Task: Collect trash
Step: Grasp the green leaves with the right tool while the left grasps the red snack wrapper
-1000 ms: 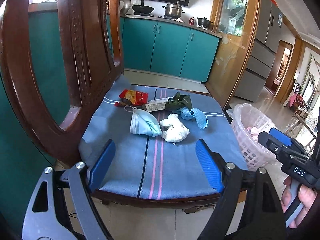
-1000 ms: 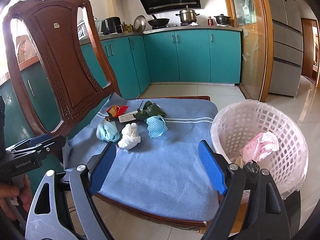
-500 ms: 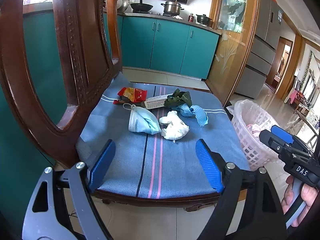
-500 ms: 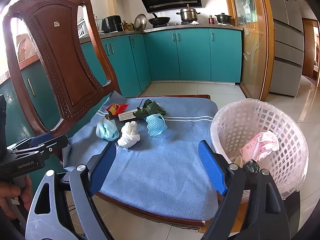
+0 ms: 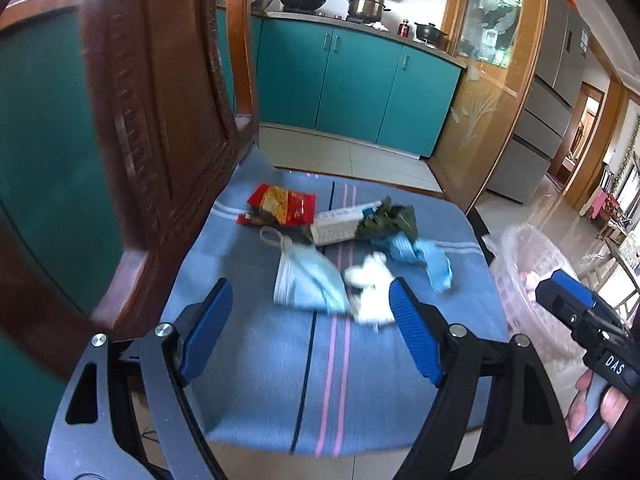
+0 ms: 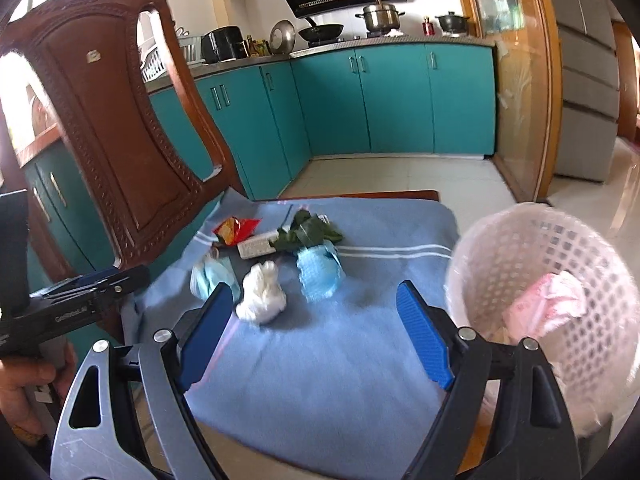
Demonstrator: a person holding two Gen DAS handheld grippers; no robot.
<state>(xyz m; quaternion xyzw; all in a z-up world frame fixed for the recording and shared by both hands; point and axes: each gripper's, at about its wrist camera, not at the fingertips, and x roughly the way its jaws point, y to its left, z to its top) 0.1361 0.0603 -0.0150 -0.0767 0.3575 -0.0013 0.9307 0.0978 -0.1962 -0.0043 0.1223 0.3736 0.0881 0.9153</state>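
Trash on the chair cushion, both grippers spread apart and empty.
White tissue wad (image 5: pixel 370 296) lies just ahead of the left gripper (image 5: pixel 310 328), beside the face mask (image 5: pixel 310 284); the right gripper (image 6: pixel 316 336) hangs nearer the basket (image 6: pixel 496 248).

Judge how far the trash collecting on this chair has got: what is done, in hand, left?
Done: pink wrapper lies in the basket. In hand: nothing; left gripper and right gripper are open, empty. Left on the cushion: face mask, white tissue, blue wad, red packet, green leaves.
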